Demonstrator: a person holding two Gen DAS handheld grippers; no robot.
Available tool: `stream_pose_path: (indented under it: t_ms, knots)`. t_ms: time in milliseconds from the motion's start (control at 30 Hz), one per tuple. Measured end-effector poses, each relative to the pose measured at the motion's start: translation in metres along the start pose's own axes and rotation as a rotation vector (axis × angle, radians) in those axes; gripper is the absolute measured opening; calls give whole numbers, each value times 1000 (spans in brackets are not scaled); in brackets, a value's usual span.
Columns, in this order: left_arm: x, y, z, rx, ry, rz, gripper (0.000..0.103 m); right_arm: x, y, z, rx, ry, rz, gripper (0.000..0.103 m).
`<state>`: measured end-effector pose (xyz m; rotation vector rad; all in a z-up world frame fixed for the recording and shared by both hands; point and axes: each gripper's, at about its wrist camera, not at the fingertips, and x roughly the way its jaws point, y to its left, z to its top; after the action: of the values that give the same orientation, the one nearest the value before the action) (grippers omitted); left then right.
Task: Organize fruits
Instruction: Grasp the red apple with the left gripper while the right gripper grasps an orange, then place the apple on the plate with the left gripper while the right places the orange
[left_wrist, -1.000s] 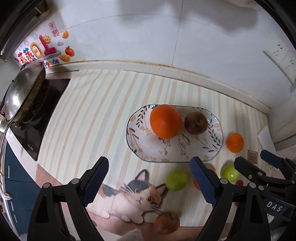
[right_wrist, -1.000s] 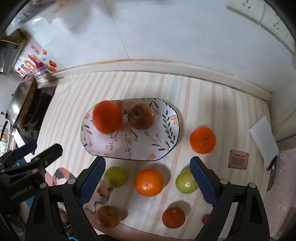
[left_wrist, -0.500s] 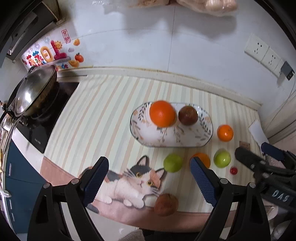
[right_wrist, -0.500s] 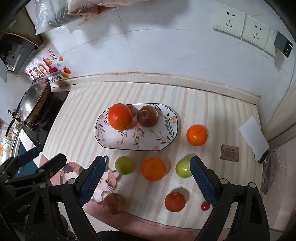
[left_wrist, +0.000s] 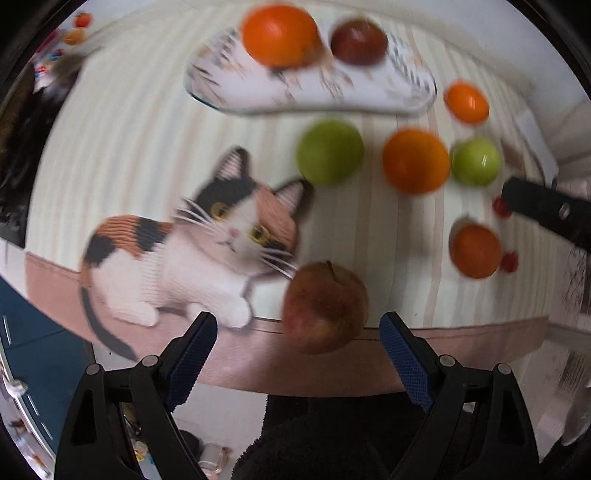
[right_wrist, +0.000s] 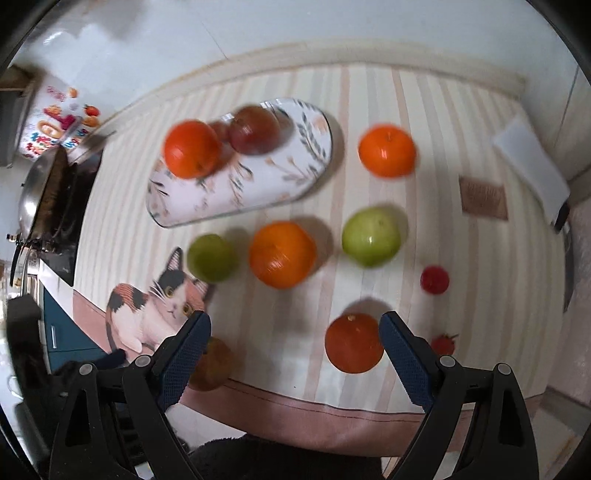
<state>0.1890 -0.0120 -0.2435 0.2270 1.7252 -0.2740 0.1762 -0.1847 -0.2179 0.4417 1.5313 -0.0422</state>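
My left tongs (left_wrist: 297, 350), spread wide and empty, have the red apple (left_wrist: 325, 307) just ahead between their tips, while my right tongs (right_wrist: 293, 349), also released, sit farther off.

Left gripper (left_wrist: 297, 345): two black plastic arms with triangular cut-outs, round silver screws at the joints, blue cross-hatched pads (left_wrist: 190, 356) on the fingers. Right gripper (right_wrist: 295, 345): same build, black arms, silver screws, blue textured pads (right_wrist: 404, 354).
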Motion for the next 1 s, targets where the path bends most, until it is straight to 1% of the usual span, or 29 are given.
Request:
stream_pose_path:
  t_ms: [100, 133, 167, 200, 233, 333, 400, 433, 533, 600, 633, 700, 767, 800, 833, 900, 933, 967, 1000]
  knots:
    - [24, -12, 3, 60, 38, 14, 90, 13, -4, 0, 2, 20, -12, 95]
    - [30, -16, 5, 81, 47, 16, 82, 17, -4, 0, 1, 25, -16, 95]
    - [37, -20, 7, 93, 56, 17, 73, 20, -4, 2, 1, 32, -19, 95]
    - [41, -22, 8, 99, 63, 5, 68, 24, -5, 3, 0, 39, -19, 95]
    - [43, -24, 10, 97, 63, -21, 61, 27, -4, 4, 0, 43, -18, 95]
    - [41, -24, 14, 77, 41, -2, 61, 33, -3, 10, 1, 45, -17, 95]
    - [39, -19, 19, 62, 8, 45, 61, 39, -1, 16, -1, 46, -11, 95]
    - [39, -12, 22, 45, 0, 63, 61, 40, 0, 20, 0, 46, -5, 95]
    - [38, 17, 33, -46, -2, 62, 61, 50, 6, 31, -11, 45, 6, 93]
    - [37, 35, 40, -99, -7, 71, 61, 61, 11, 40, -17, 48, 14, 91]
    - [37, 42, 43, -123, -9, 68, 61, 67, 13, 44, -20, 53, 12, 88]
    - [36, 51, 46, -160, -1, 31, 61, 83, 17, 51, -18, 76, 17, 83]
    - [37, 56, 47, -191, 8, 8, 61, 98, 20, 56, -19, 110, 22, 73]
    - [37, 59, 47, -199, 7, 3, 61, 105, 20, 58, -15, 124, 49, 70]
    - [37, 60, 47, -210, 7, -2, 61, 108, 21, 59, -16, 124, 52, 69]
    - [37, 62, 48, -223, 12, -9, 61, 108, 26, 58, -55, 117, 32, 69]
    - [37, 64, 50, -228, 14, -15, 61, 108, 28, 56, -68, 126, 30, 68]
    - [37, 74, 50, -232, 17, -22, 62, 109, 30, 52, -79, 144, 38, 68]
    - [37, 76, 50, -235, 20, -31, 62, 109, 33, 46, -96, 170, 50, 68]
